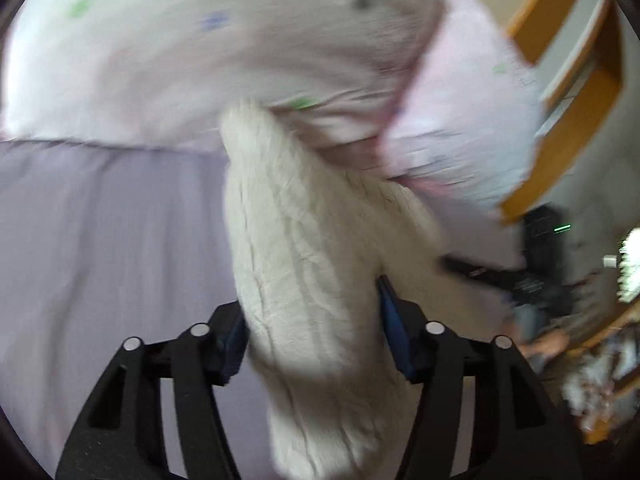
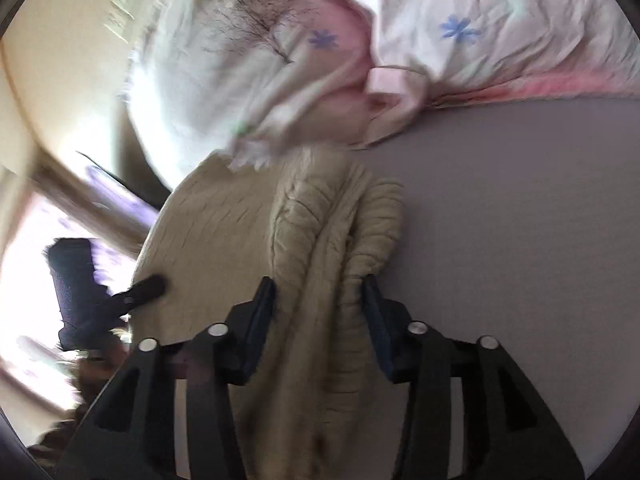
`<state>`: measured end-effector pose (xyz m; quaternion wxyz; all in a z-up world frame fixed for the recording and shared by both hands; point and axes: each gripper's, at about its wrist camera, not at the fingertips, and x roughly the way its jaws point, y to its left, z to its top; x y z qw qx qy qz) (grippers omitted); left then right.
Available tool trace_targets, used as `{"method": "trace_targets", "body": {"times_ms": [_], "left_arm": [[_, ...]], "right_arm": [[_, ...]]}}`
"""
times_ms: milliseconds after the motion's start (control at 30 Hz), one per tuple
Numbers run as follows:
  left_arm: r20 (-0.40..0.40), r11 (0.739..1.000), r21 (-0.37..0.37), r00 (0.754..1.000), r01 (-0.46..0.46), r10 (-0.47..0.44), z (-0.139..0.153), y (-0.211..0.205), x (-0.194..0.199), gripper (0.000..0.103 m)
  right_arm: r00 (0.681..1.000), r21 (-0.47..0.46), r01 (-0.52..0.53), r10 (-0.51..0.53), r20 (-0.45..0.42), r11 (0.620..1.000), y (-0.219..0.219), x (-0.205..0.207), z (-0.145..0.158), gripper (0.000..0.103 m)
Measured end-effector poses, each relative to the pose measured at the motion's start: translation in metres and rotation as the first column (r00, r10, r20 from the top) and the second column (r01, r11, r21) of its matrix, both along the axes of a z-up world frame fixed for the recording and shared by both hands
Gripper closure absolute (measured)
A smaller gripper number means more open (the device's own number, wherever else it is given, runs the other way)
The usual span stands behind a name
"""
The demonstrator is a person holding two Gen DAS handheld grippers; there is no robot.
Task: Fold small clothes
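Note:
A cream cable-knit sweater (image 1: 304, 248) hangs in the air above a lilac bed sheet (image 1: 112, 232). My left gripper (image 1: 312, 320) is shut on one part of it, the knit bunched between the blue pads. In the right wrist view the same sweater (image 2: 320, 248) runs bunched between the fingers of my right gripper (image 2: 320, 304), which is shut on it. The other gripper (image 2: 88, 292) shows at the left of the right wrist view, touching the sweater's edge. Both views are blurred by motion.
A pale pink duvet with blue and green flowers (image 1: 240, 48) is heaped at the far side of the bed, also in the right wrist view (image 2: 480, 32). A wooden frame (image 1: 568, 92) and dark clutter (image 1: 536, 272) stand at the right. A bright window (image 2: 36, 280) is at the left.

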<state>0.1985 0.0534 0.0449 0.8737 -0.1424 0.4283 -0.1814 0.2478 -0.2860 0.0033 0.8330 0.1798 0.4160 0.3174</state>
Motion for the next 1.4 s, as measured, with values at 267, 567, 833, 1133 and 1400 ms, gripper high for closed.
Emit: {"method": "trace_targets", "body": {"times_ms": [267, 567, 833, 1133, 1400], "left_arm": [[0.247, 0.998, -0.020, 0.967, -0.063, 0.066, 0.033, 0.013, -0.047, 0.029], [0.314, 0.998, 0.036, 0.948, 0.046, -0.055, 0.046, -0.037, -0.044, 0.022], [0.277, 0.993, 0.063, 0.954, 0.097, -0.111, 0.033, -0.056, -0.035, 0.022], [0.344, 0.992, 0.079, 0.931, 0.101, -0.123, 0.051, -0.050, -0.053, 0.019], [0.333, 0.988, 0.036, 0.931, 0.147, -0.151, 0.051, -0.054, -0.051, 0.016]], "right_arm": [[0.988, -0.001, 0.118, -0.118, 0.105, 0.993, 0.008, -0.010, 0.036, 0.058], [0.983, -0.168, 0.037, -0.005, 0.185, 0.985, 0.059, -0.014, 0.028, 0.076], [0.922, -0.175, 0.257, -0.186, 0.339, 0.951, 0.021, -0.027, 0.041, 0.093], [0.946, -0.189, 0.188, -0.126, 0.298, 0.964, -0.003, -0.077, 0.057, 0.045], [0.978, -0.258, 0.075, -0.020, 0.208, 0.963, 0.017, -0.110, 0.022, 0.068]]}}
